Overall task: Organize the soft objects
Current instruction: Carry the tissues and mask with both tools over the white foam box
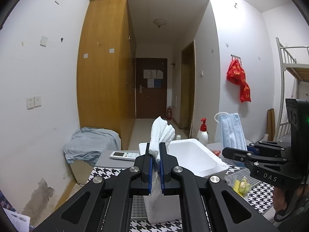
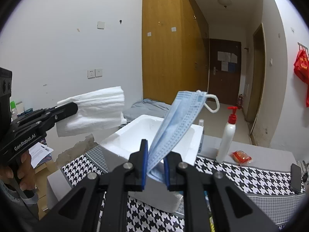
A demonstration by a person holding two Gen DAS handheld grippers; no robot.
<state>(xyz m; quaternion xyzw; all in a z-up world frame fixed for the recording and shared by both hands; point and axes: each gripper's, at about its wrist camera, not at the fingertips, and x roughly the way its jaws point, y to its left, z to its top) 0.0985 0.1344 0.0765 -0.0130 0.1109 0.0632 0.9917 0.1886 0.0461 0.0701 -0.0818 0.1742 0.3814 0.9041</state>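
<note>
My left gripper [image 1: 156, 152] is shut on a folded white cloth [image 1: 161, 133], which sticks up past the fingertips above the near left corner of a white foam box [image 1: 195, 156]. In the right wrist view the same white cloth [image 2: 96, 110] hangs from the left gripper [image 2: 74, 106] to the left of the foam box [image 2: 123, 141]. My right gripper [image 2: 156, 150] is shut on a blue face mask [image 2: 177, 119], held up over the box with its white ear loop [image 2: 212, 102] dangling. The left wrist view shows the mask [image 1: 232, 131] and right gripper [image 1: 225, 151] to the right of the box.
The box stands on a black-and-white houndstooth cloth [image 2: 241, 176] over a table. On it are a white pump bottle [image 2: 227, 137], a red packet [image 2: 240, 156], a phone [image 2: 295, 177], a remote control [image 1: 124, 155] and a yellow packet [image 1: 241, 186]. A blue-grey cloth heap [image 1: 90, 145] lies behind.
</note>
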